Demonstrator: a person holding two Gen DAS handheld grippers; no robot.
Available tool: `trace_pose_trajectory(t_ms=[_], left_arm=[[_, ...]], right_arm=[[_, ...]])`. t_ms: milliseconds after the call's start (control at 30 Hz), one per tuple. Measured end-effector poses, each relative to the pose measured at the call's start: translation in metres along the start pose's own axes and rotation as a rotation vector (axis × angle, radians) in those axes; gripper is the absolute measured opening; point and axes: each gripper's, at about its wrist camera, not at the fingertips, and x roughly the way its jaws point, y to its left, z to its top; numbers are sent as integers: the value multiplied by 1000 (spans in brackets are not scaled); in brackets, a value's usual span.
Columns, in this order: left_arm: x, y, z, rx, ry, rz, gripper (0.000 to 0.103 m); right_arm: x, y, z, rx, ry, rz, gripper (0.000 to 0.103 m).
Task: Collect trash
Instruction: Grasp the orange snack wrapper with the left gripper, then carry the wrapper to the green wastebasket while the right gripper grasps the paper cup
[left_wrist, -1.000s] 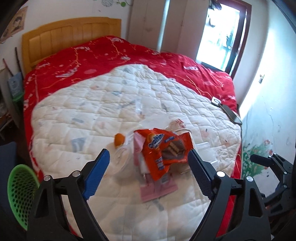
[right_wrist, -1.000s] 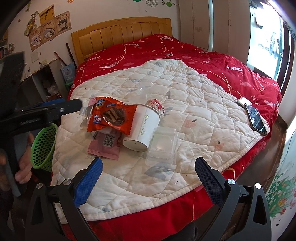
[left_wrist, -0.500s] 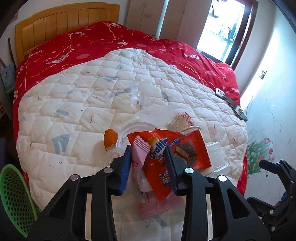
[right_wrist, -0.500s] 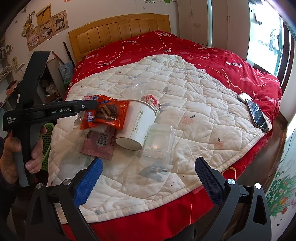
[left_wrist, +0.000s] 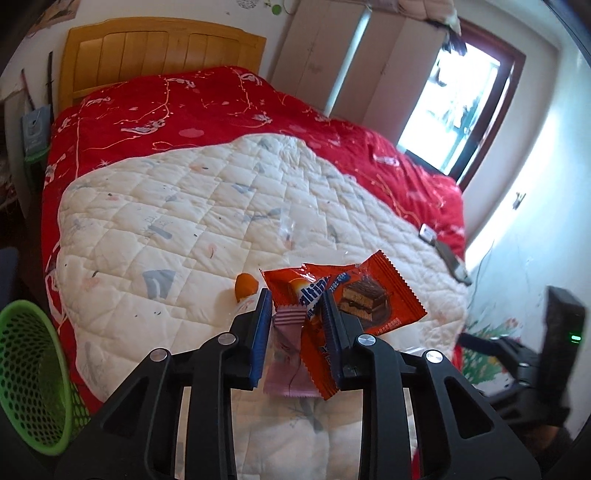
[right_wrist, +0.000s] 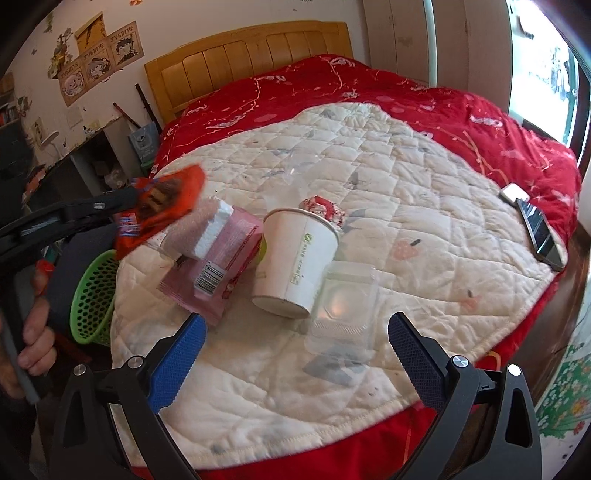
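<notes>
The basket (left_wrist: 26, 373) stands on the floor at the left, beside the bed (left_wrist: 207, 107). The left gripper (left_wrist: 295, 314) is closed on the orange wrapper (left_wrist: 354, 295), and a pink wrapper (left_wrist: 290, 317) is caught between the fingers too. Both look light, thin and slippery, so a grip near the middle seems safer. The cup (right_wrist: 295, 266) and the clear box (right_wrist: 343, 314) lie on the quilt (right_wrist: 424, 221); they seem light and easy to crush. The right gripper (right_wrist: 295, 347) hangs wide open, empty.

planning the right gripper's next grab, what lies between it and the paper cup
Right wrist view: only bare quilt lies between the open right gripper and the paper cup. The clear tray sits just right of that line, touching the cup.
</notes>
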Motion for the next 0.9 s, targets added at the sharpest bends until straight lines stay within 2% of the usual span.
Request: trace_pose_trajectory(t_ms=[100,200,300,633,800,900], left_arm=[[-6,9,1,-51,-1,-44,26],[-8,16,0,-80,-2,-50,27],[-9,24,0,-119,-1,-77,27],[-16,41,1,-234,-24,-184,27],[-12,44,-2,-259,-15,-208,29],[-11,46,-3,-259,-22,-190,29]], right_arm=[[12,-1,6,14,18,14,96],[26,-2,12,22,38,11,95],[39,-2,16,27,58,5,88],[73,-10,27,86,95,7,82],[79,-9,33,72,81,-35,82],[78,-8,34,58,70,-49,82]])
